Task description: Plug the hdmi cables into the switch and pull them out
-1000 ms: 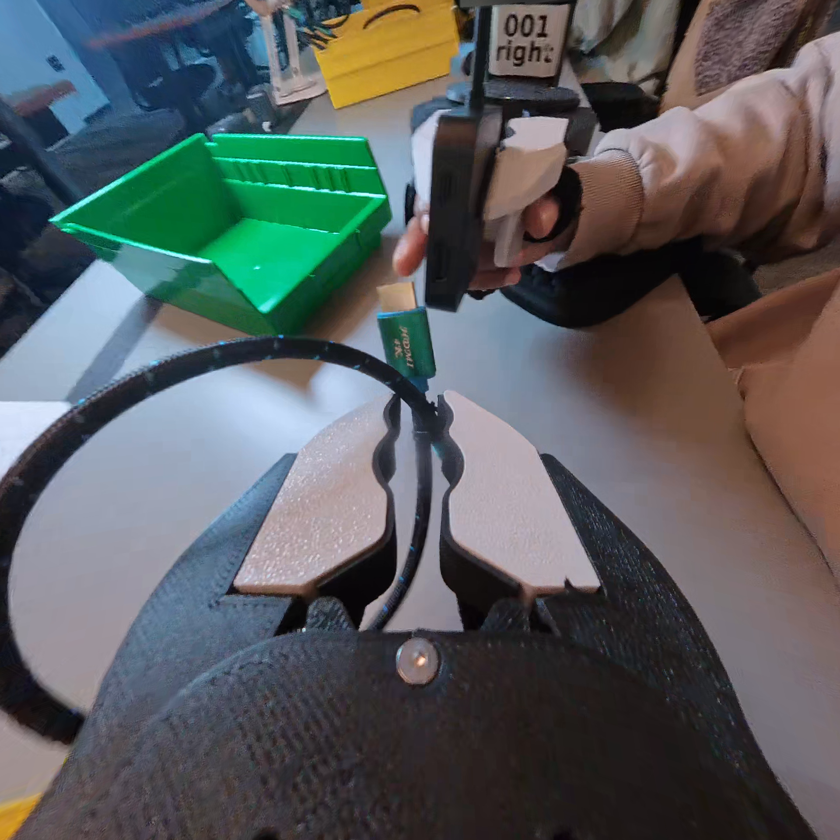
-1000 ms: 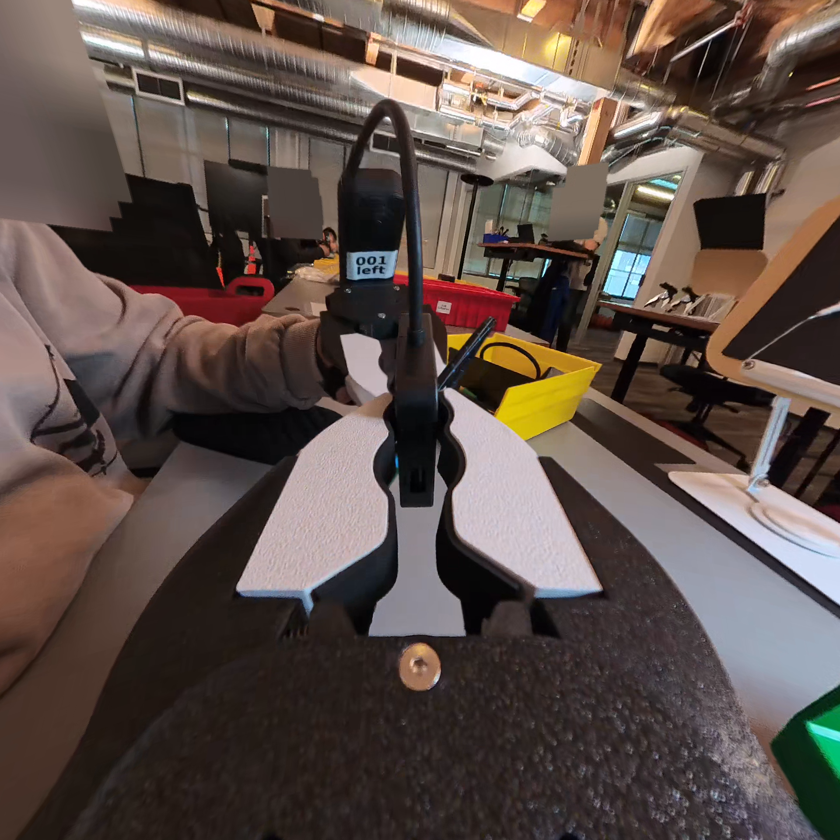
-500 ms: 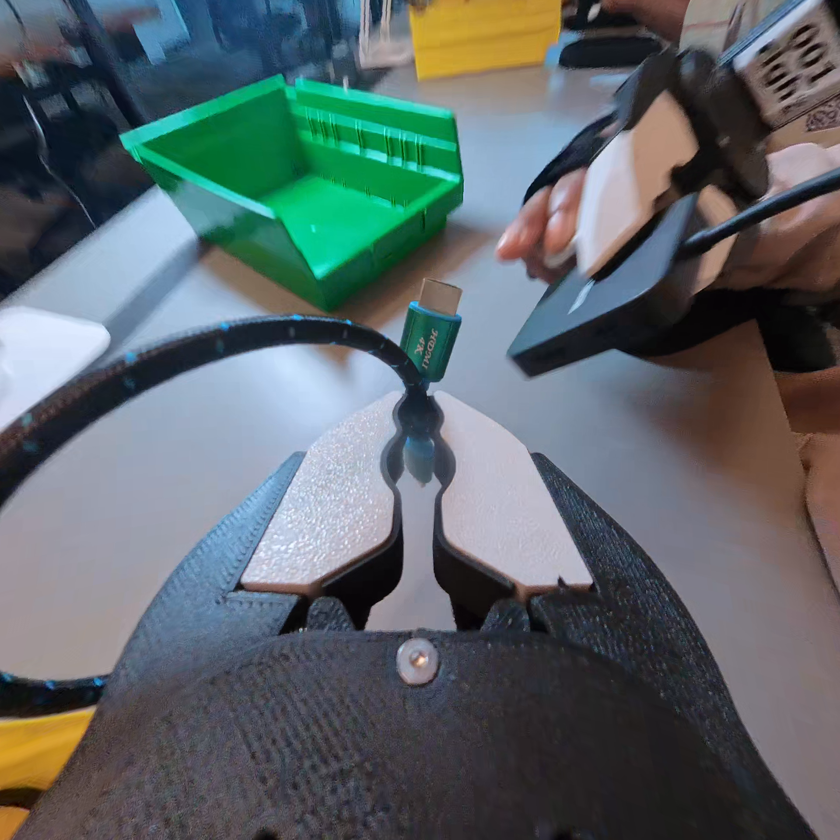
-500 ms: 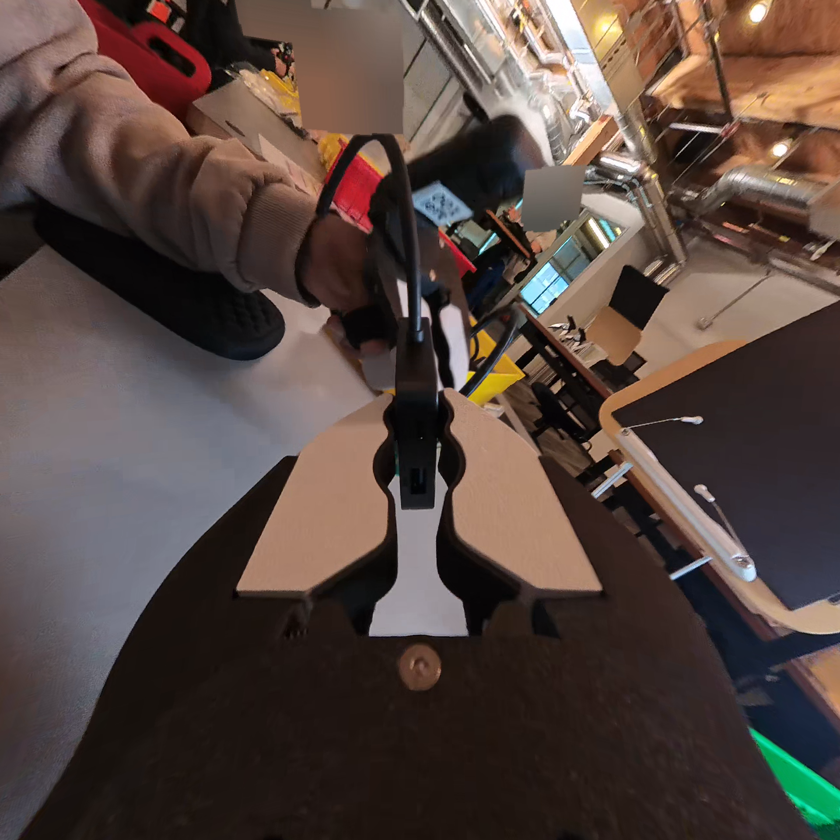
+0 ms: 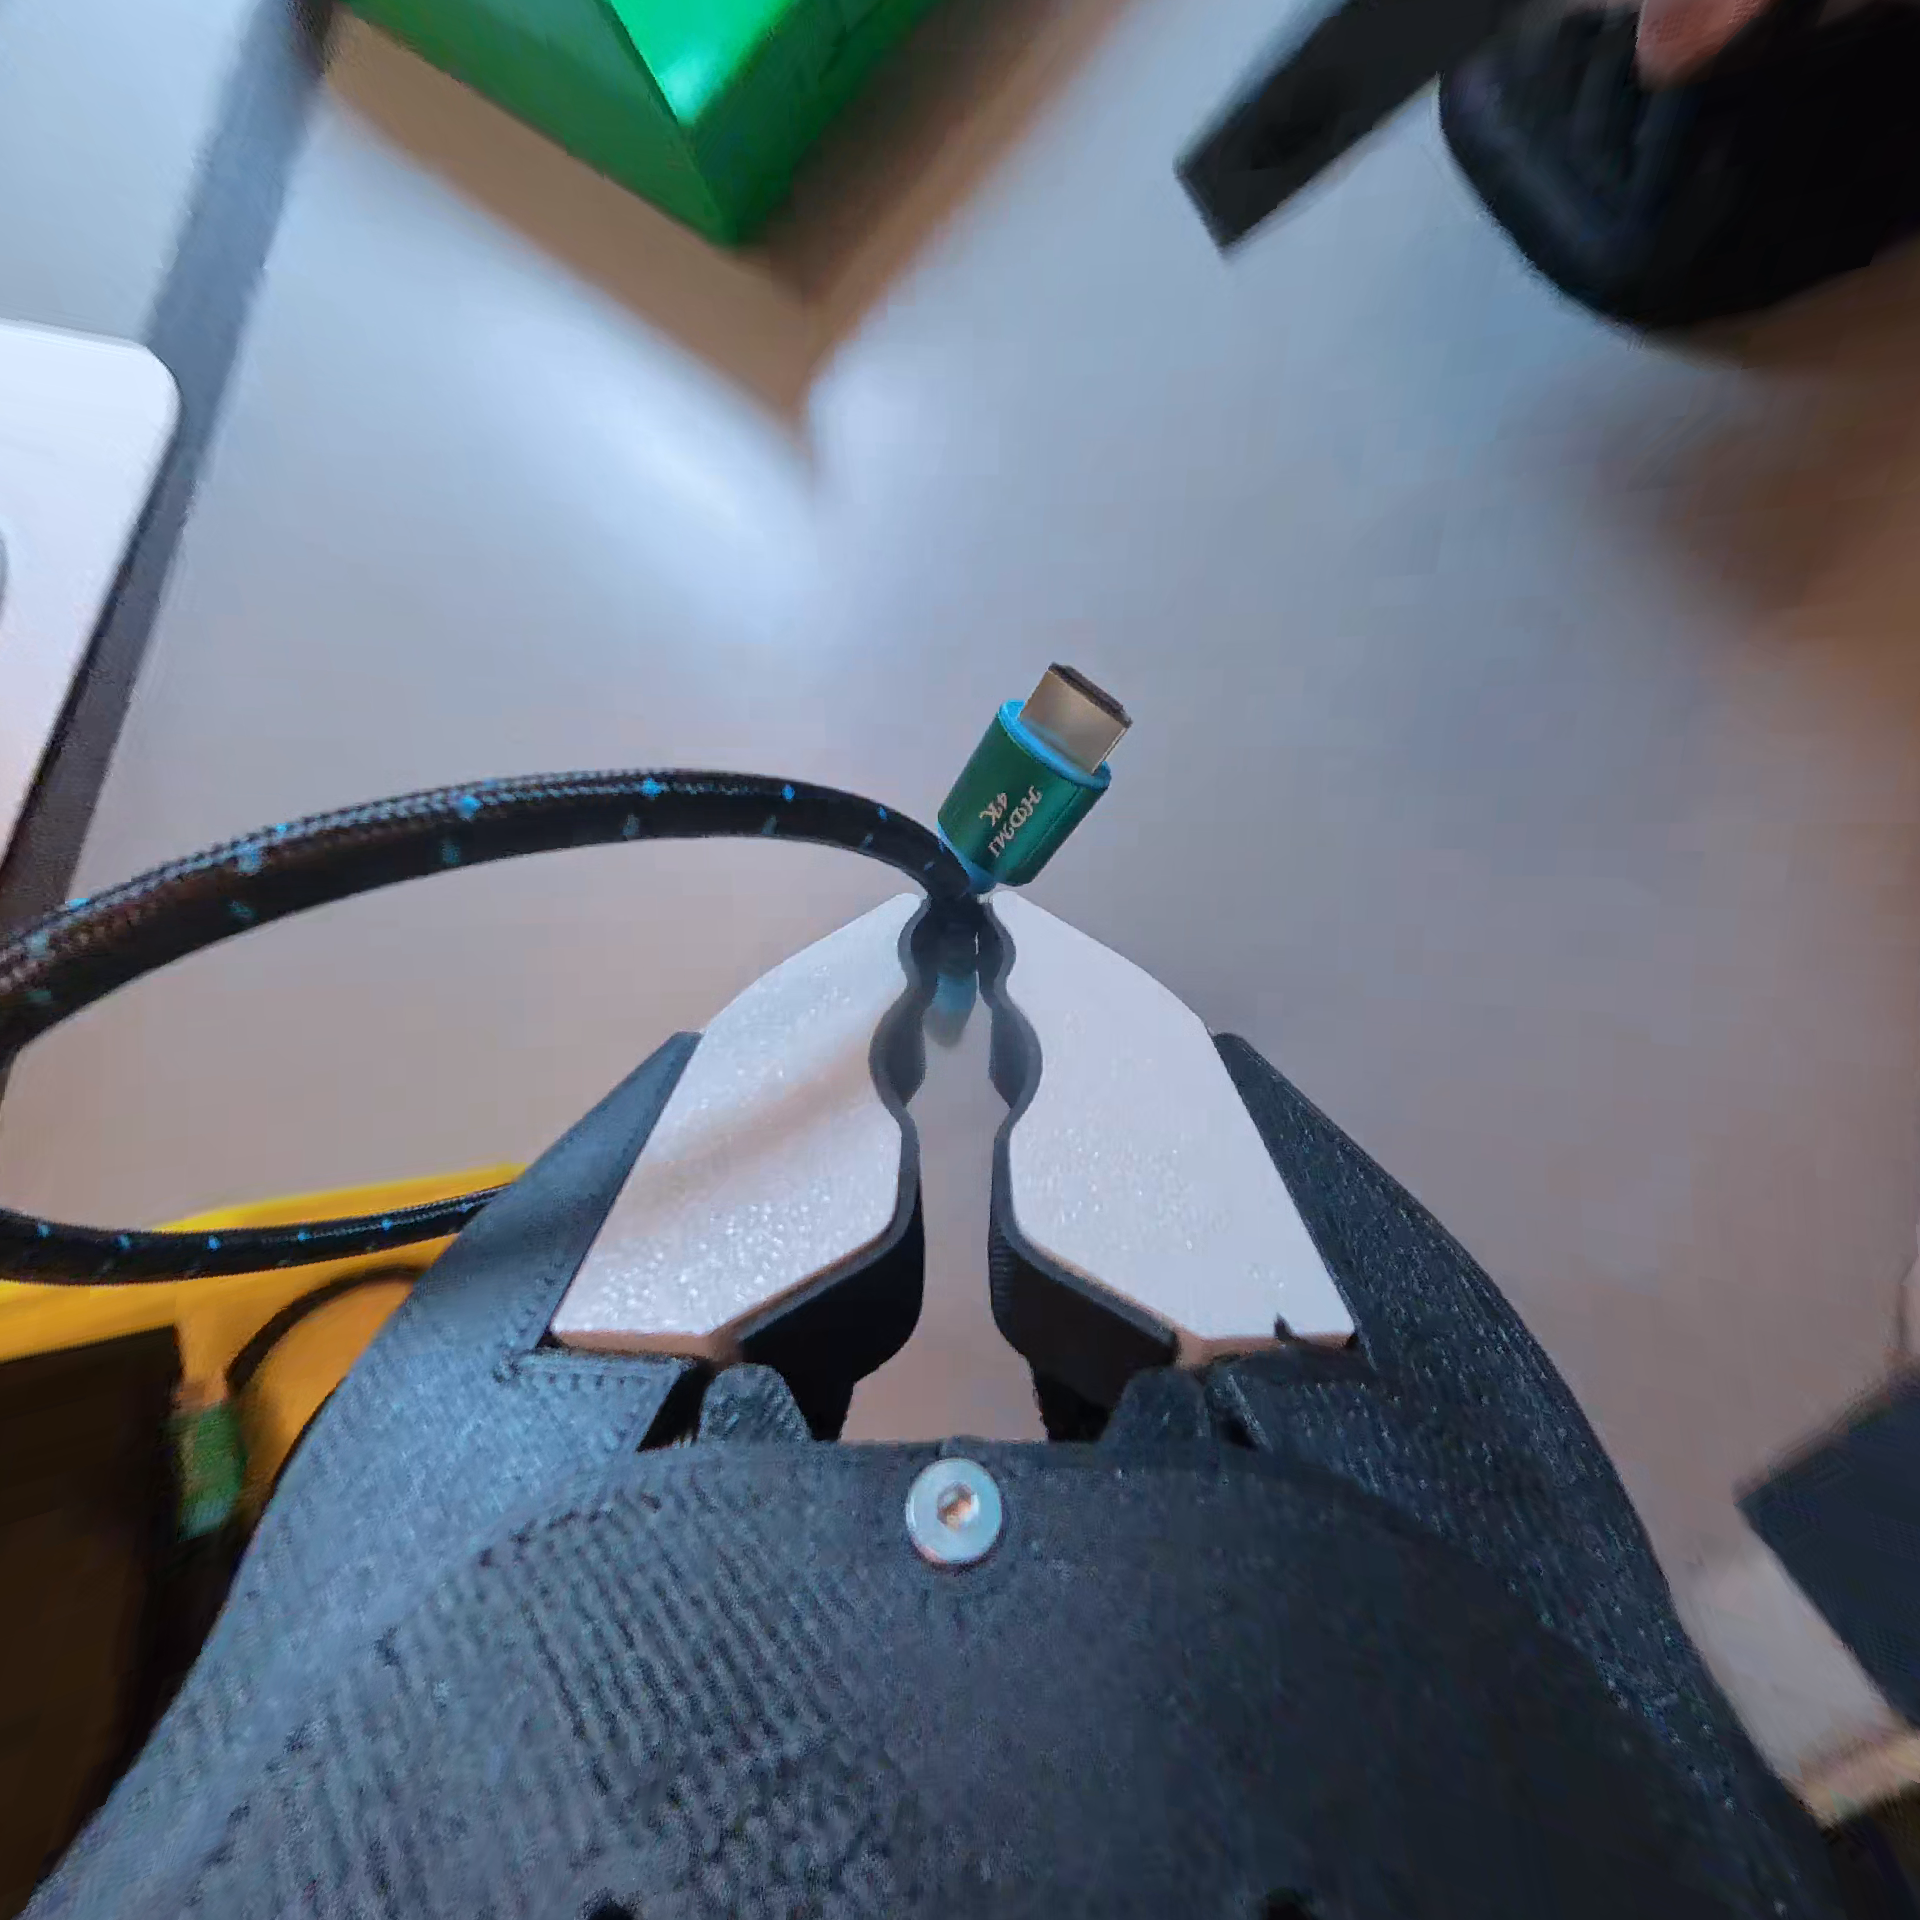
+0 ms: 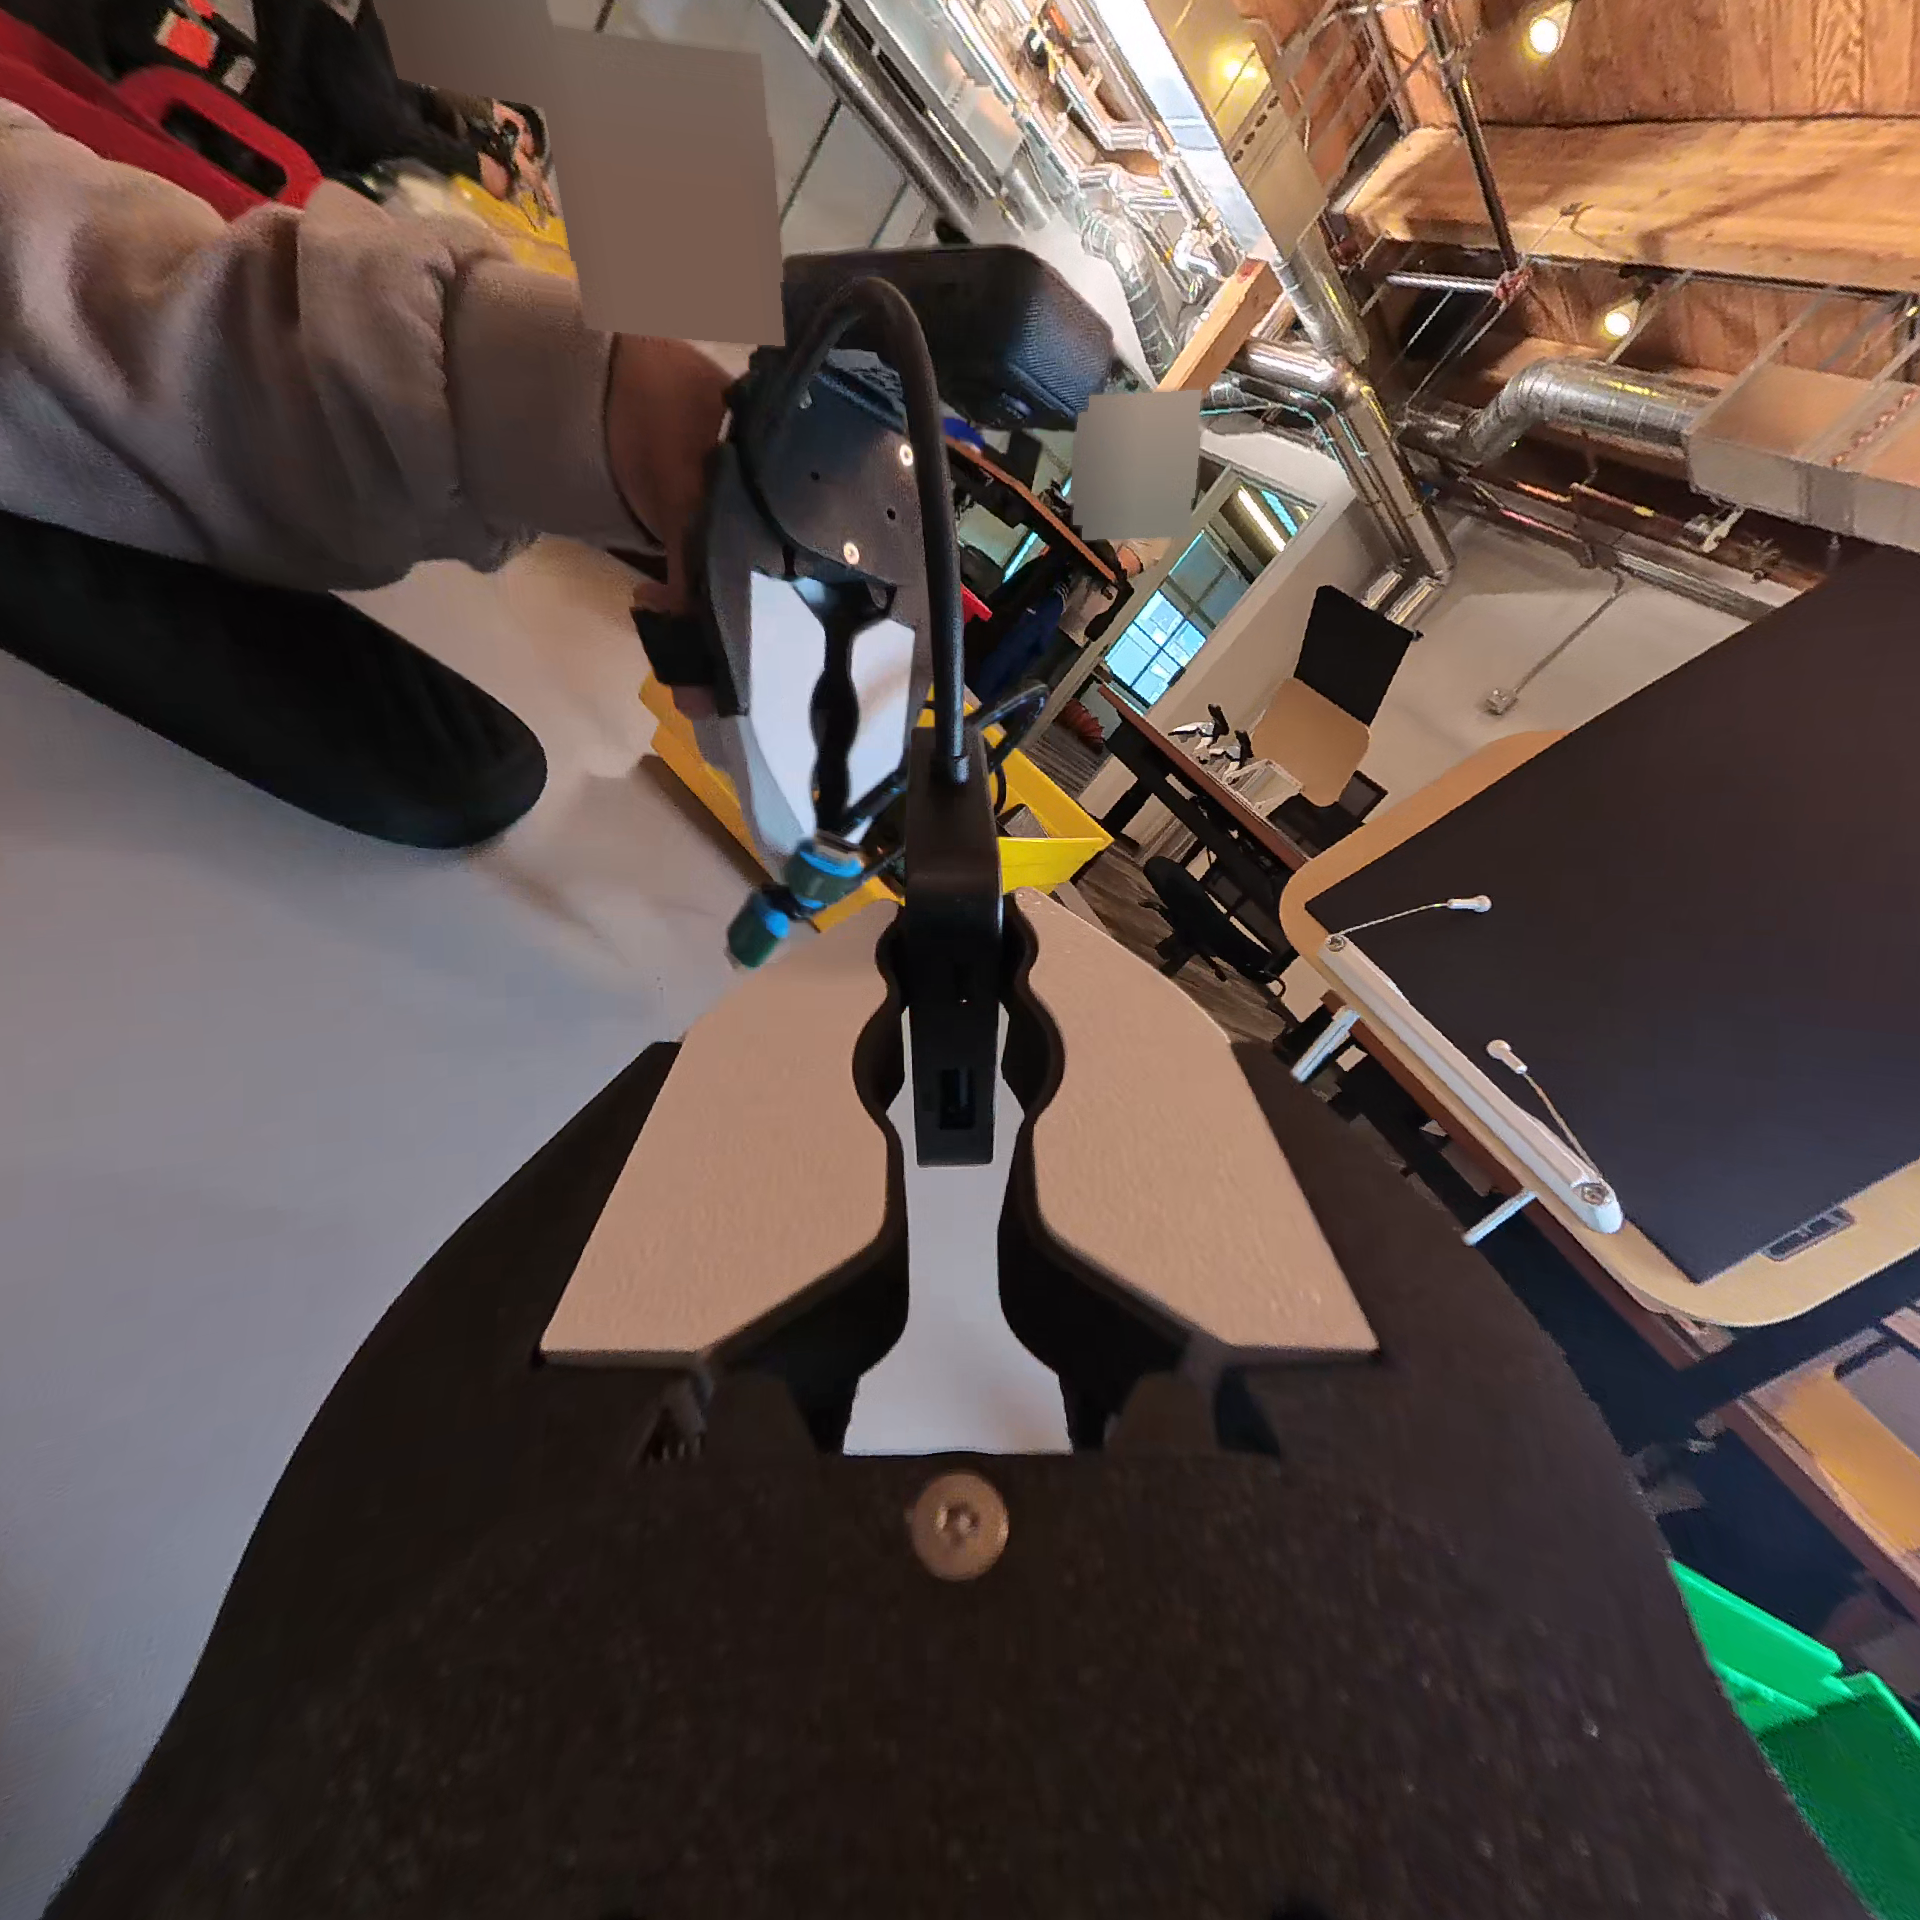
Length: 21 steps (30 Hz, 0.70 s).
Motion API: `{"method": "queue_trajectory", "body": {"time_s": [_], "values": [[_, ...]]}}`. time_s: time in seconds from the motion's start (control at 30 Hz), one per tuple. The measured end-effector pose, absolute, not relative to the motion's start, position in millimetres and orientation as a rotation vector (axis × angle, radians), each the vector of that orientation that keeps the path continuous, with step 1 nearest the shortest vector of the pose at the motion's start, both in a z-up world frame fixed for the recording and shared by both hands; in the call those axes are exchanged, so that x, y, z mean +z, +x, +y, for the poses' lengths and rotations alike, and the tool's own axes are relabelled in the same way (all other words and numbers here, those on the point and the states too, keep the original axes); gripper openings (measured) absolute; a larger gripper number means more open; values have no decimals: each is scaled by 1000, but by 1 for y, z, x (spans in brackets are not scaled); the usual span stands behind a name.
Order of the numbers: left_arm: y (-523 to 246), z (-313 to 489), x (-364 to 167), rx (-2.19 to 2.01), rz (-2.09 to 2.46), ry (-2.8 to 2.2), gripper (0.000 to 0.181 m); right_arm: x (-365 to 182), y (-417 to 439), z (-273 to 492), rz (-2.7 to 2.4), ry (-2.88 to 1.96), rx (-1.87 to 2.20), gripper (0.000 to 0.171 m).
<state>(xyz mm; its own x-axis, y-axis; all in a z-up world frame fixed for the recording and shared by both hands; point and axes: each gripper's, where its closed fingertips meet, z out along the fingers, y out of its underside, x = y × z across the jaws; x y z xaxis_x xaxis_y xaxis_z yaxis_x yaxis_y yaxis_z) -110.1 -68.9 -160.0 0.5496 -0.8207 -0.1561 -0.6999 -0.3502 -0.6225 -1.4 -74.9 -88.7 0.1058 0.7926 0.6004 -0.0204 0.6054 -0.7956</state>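
My left gripper (image 5: 951, 914) is shut on the black braided HDMI cable (image 5: 436, 831) just behind its green plug (image 5: 1023, 800). The plug's gold tip points up and to the right, free in the air over the grey table (image 5: 1299, 727). The black switch (image 5: 1309, 145) is a blur at the top right, apart from the plug. My right gripper (image 6: 951, 914) is shut on the switch (image 6: 951, 997), held on edge with its own black lead (image 6: 930, 499) arching up. The left gripper (image 6: 790, 644) and the green plug (image 6: 805, 883) show just left of the switch.
A green bin (image 5: 665, 94) stands on the far side of the table and also shows in the right wrist view (image 6: 1818, 1714). A yellow bin (image 5: 104, 1299) with cables is at the lower left. A black wrist rest (image 6: 312, 707) lies under the person's sleeve (image 6: 260, 364). A white pad (image 5: 62, 468) lies at the left. The grippers' ends are close to 12 centimetres from one another.
The left gripper has tipped down towards the table and drawn the plug away from the switch. The right gripper has rolled and lifted the switch up and to the right.
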Motion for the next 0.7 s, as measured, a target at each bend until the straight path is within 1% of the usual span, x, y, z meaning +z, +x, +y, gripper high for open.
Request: {"method": "queue_trajectory", "body": {"time_s": [0.1, 0.17, 0.2, 0.23, 0.3, 0.37, 0.47, 0.5, 0.57, 0.63, 0.7], "values": [[-118, -89, -177, -205, 1407, -2262, 8, -89, -3, -76, -1346, -731, 704, 15], [-110, -83, -193, -181, 1464, -2256, 9, -90, -3, -79, -1362, -720, 702, 14], [-105, -75, -198, -163, 1453, -2229, 12, -91, -3, -81, -1373, -715, 701, 14], [-100, -67, -200, -165, 1422, -2203, 19, -92, -2, -83, -1381, -710, 697, 14], [-86, -62, -190, -216, 1405, -2087, 34, -93, -1, -86, -1394, -701, 705, 14], [-67, -62, -164, -280, 1390, -1870, 39, -91, -2, -90, -1393, -696, 747, 14], [-30, -77, -133, -422, 1359, -1564, 41, -91, -5, -98, -1394, -694, 845, 14], [-22, -82, -127, -407, 1371, -1475, 39, -93, -7, -100, -1402, -698, 862, 14], [-16, -84, -121, -328, 1391, -1381, 15, -100, -10, -101, -1433, -702, 832, 14], [-20, -82, -128, -191, 1462, -1356, 15, -109, -12, -98, -1481, -719, 766, 15], [-26, -78, -133, -8, 1517, -1314, 14, -125, -15, -89, -1553, -741, 612, 15]]}}
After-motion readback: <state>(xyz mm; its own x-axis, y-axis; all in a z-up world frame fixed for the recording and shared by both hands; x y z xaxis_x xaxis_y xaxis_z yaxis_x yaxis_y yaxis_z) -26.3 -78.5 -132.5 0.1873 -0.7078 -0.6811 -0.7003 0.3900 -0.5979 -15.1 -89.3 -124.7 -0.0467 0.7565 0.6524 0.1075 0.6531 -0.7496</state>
